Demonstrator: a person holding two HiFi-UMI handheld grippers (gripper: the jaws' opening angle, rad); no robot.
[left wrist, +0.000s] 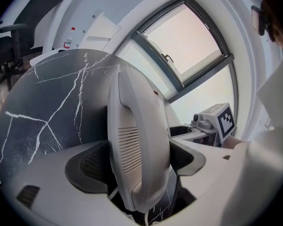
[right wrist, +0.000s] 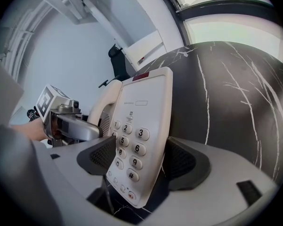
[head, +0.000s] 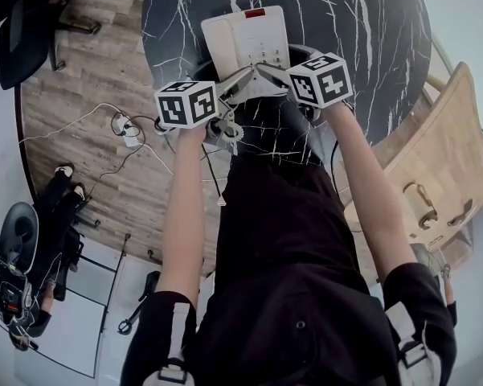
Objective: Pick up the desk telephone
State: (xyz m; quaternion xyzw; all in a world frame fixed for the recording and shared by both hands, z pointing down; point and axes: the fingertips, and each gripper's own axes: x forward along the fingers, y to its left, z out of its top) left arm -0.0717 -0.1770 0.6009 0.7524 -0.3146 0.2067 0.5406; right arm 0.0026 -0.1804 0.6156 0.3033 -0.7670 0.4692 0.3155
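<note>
A white desk telephone lies on the round black marble table, with a red mark at its far end. Both grippers hold its near end. My left gripper is shut on the handset along the phone's left side, whose ribbed earpiece is pressed between the dark pads. My right gripper is shut on the keypad side of the phone, with one pad on the number keys and the other behind the body. In the right gripper view the phone's near end hangs just above the marble.
A light wooden chair stands close at the table's right. A black office chair is at the far left. Cables and a plug block lie on the wood floor left of the table. A large window is beyond the table.
</note>
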